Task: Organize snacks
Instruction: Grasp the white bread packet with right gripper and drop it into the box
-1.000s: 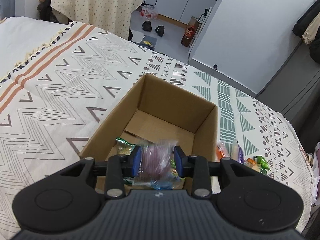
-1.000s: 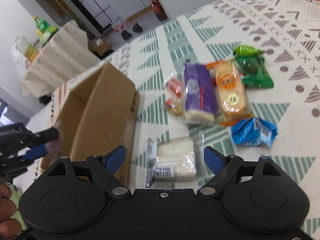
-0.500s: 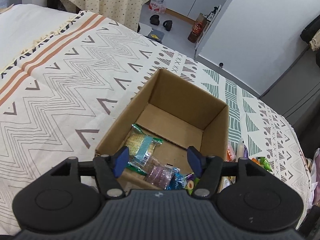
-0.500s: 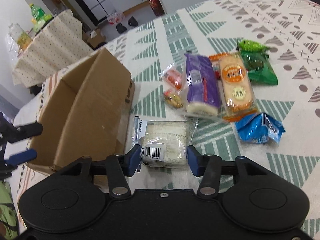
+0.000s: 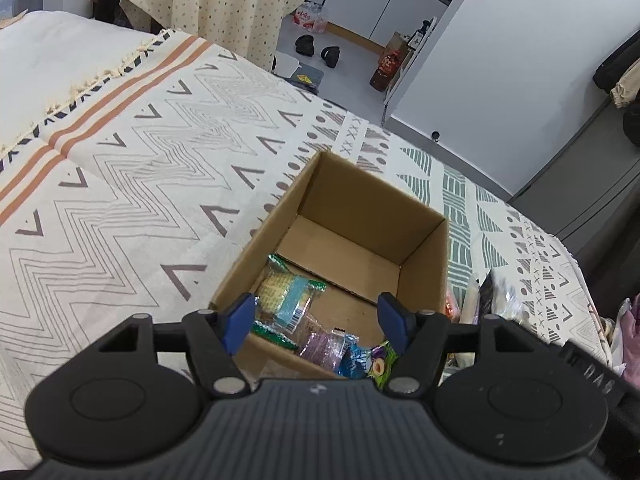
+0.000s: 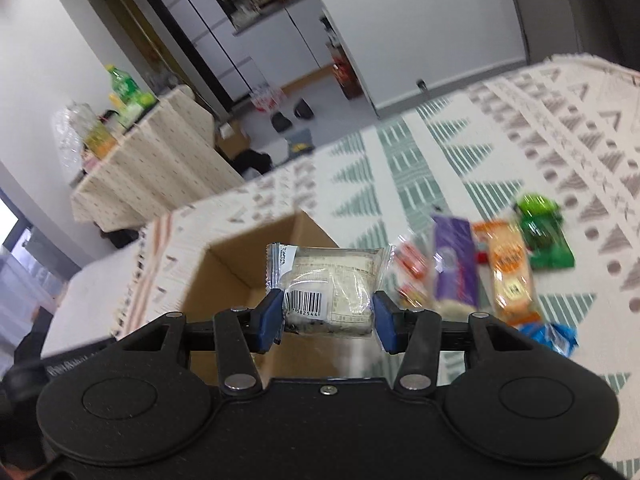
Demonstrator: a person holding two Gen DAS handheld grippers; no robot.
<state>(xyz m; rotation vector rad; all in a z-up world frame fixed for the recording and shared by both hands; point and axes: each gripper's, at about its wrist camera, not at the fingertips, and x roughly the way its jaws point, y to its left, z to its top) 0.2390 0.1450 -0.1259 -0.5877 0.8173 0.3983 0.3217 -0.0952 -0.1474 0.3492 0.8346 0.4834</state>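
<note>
While the left claw [image 5: 318, 322] gapes empty above the box [image 5: 424, 264], the right claw [image 6: 327, 322] pinches a clear-wrapped snack [image 6: 326, 286].

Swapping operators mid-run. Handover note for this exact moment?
Left hand-held gripper: open, empty, above the near end of the cardboard box.
Right hand-held gripper: shut on a clear-wrapped white snack with a barcode, lifted off the cloth, box just beyond it.
Done: several packets lie in the near end of the box, among them a green-edged cracker pack and a purple packet.
Left: drop the held snack in, then clear the cloth pile: purple pack, orange pack, green packets, blue packet, small red ones.
</note>
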